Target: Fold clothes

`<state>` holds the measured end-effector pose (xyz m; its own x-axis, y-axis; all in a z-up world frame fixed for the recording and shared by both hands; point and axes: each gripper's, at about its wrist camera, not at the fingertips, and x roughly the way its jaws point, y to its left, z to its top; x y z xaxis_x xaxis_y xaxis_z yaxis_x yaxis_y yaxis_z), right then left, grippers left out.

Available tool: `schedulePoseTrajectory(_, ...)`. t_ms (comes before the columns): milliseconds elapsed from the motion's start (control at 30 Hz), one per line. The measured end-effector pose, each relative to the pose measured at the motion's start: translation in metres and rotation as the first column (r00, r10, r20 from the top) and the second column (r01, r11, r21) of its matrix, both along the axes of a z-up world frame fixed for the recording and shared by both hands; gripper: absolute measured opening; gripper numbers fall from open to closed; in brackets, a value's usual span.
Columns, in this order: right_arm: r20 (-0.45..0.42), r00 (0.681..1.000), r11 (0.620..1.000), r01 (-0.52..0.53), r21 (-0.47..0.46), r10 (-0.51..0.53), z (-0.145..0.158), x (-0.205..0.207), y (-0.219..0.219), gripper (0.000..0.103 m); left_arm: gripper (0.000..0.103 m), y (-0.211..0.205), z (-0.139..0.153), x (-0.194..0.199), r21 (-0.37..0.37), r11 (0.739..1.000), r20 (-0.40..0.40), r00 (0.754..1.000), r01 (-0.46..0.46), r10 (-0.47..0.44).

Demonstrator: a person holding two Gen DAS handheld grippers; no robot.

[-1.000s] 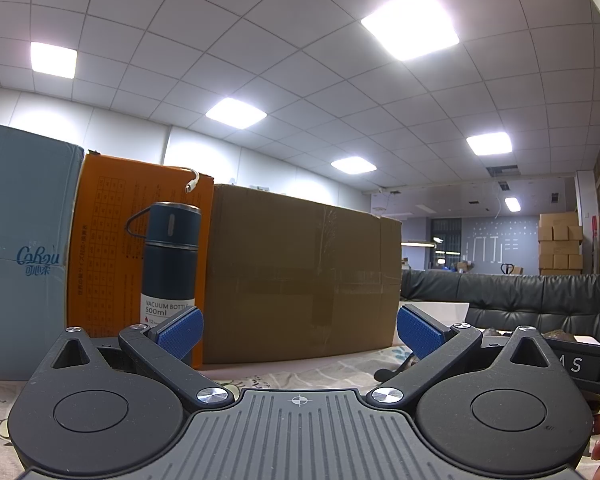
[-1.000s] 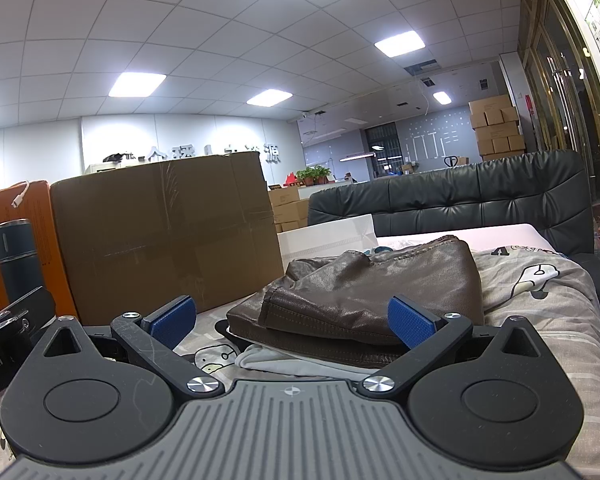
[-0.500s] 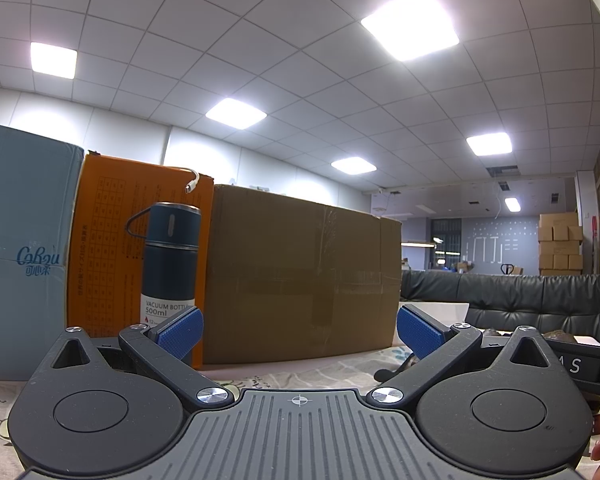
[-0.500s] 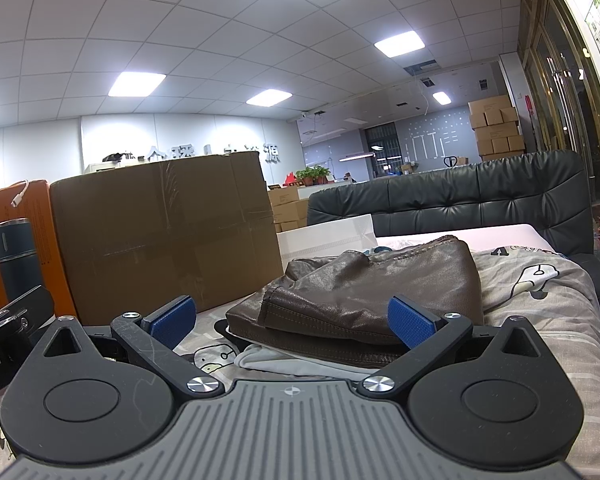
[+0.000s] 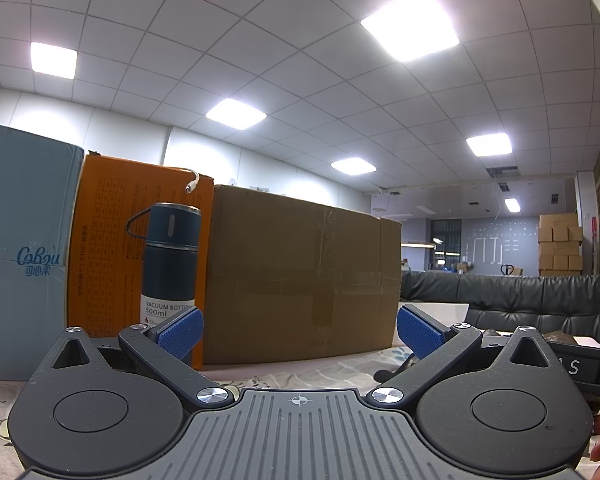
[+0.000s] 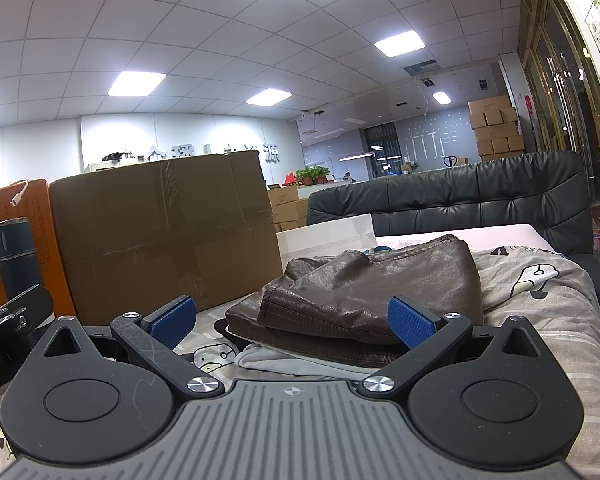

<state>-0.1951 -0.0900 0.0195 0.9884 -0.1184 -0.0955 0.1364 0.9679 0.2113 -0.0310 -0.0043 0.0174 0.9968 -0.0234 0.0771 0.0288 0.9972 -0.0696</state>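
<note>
A brown leather jacket (image 6: 364, 292) lies in a folded pile on a bed with a cartoon-print sheet (image 6: 540, 292). A pale garment (image 6: 284, 362) sticks out from under it. My right gripper (image 6: 292, 322) is open and empty, low over the sheet, just short of the jacket's near edge. My left gripper (image 5: 298, 334) is open and empty, low over the sheet, facing a large cardboard box (image 5: 300, 276). Only a dark sliver of the jacket (image 5: 404, 364) shows at the right in the left wrist view.
The cardboard box (image 6: 164, 232), an orange box (image 5: 112, 248), a blue-grey pack (image 5: 20, 252) and a dark vacuum bottle (image 5: 170, 264) stand along the far side. A black padded headboard (image 6: 460, 200) and a white box (image 6: 324, 238) lie behind the jacket.
</note>
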Motion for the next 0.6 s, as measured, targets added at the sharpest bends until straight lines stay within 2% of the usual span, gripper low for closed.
schedulePoseTrajectory(600,-0.002,1.000,1.000,0.010,0.012,-0.010,-0.0011,0.0024,-0.0017,0.103,0.103,0.0011,-0.0006,0.0014,-0.002,1.000,0.000,1.000,0.003,-0.003)
